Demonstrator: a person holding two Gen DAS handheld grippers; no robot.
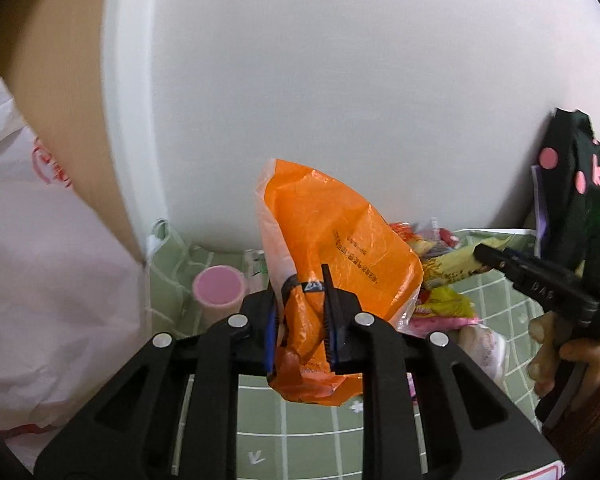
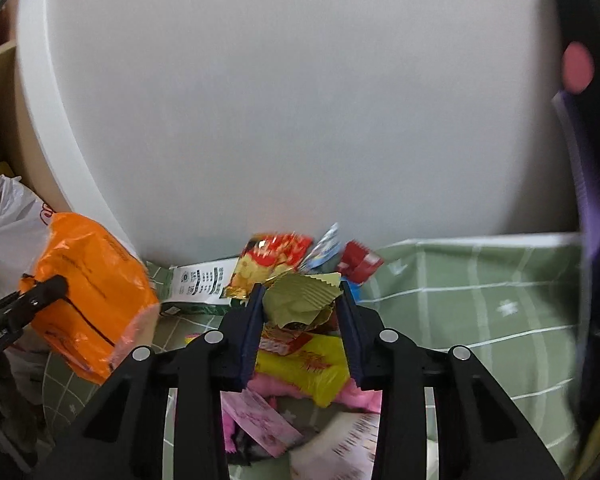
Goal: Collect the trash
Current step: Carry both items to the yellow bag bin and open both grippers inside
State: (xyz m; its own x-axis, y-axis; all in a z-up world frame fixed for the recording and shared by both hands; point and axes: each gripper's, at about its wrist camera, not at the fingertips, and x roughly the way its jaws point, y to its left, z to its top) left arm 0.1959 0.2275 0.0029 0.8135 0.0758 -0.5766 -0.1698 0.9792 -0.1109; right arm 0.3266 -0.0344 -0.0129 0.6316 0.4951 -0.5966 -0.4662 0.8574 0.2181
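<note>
Green grid-patterned cloth on the counter, against a white wall; both tongs loaded.

The left tongs are pressed onto an orange plastic bag and hold it upright above the cloth; the bag's lower end hangs crumpled between the fingers. The right tongs pinch a crumpled olive-gold wrapper directly above the trash pile. The pile lies on the cloth near the wall: a red-and-yellow snack packet, a yellow packet, pink wrappers and a white printed carton. A pink cup stands on the cloth to the left of the orange bag. A white plastic bag with red print fills the left side. A black bag with pink dots leans at the right edge.
</note>
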